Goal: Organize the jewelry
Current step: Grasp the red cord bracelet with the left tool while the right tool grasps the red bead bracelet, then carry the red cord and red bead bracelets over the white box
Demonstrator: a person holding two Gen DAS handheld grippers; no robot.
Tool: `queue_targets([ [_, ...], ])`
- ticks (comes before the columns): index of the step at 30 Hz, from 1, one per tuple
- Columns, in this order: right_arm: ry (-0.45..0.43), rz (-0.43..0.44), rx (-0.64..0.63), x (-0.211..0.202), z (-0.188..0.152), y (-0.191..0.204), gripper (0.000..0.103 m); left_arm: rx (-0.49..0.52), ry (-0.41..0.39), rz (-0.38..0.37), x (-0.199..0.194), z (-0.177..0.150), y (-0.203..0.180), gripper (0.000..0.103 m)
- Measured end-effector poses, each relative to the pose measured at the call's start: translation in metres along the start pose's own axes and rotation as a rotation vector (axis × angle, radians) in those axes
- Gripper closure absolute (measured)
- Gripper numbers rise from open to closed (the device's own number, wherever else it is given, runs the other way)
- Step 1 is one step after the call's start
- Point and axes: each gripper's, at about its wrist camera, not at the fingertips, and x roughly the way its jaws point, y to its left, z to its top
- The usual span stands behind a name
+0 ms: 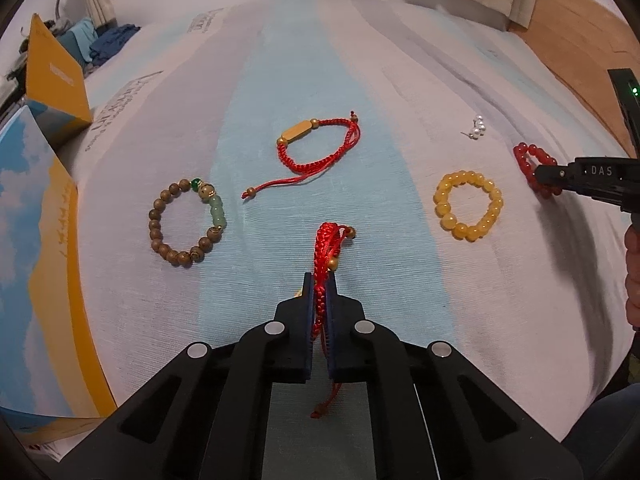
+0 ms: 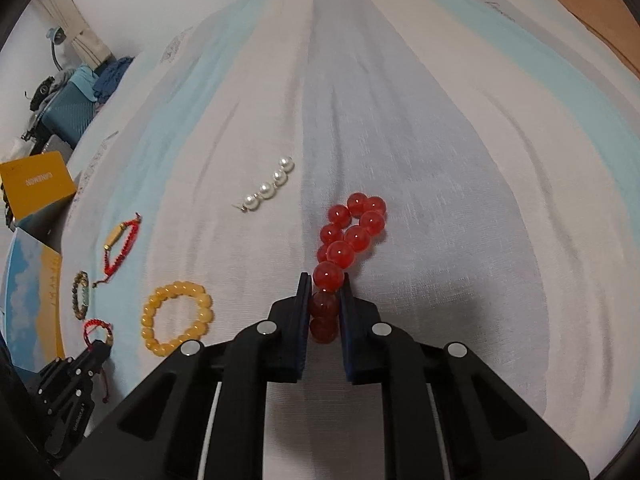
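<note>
My left gripper [image 1: 320, 280] is shut on a red braided cord bracelet [image 1: 326, 248] on the striped bedsheet. My right gripper [image 2: 325, 280] is shut on a red bead bracelet [image 2: 352, 232], squeezed flat between the jaws; it also shows in the left wrist view [image 1: 534, 168]. Lying loose on the sheet are a second red cord bracelet with a gold tube [image 1: 316, 148], a brown wooden bead bracelet with green beads [image 1: 186, 222], a yellow bead bracelet [image 1: 468, 206] [image 2: 176, 318] and a short pearl piece [image 1: 478, 128] [image 2: 268, 188].
A yellow box [image 1: 56, 80] and a blue-and-yellow box [image 1: 36, 280] stand at the sheet's left edge. A teal suitcase with clothes [image 2: 68, 108] stands beyond it. Wooden floor [image 1: 580, 32] lies to the far right.
</note>
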Motion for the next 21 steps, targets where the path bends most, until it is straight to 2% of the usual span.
queue_targets([
  [7, -0.054, 0.015, 0.004, -0.012, 0.002, 0.008, 0.091, -0.002, -0.001, -0.014, -0.003, 0.001, 0.0, 0.1],
  [21, -0.098, 0.024, 0.006, -0.025, 0.003, 0.01, 0.09, 0.006, -0.007, -0.031, -0.013, 0.001, -0.001, 0.1],
])
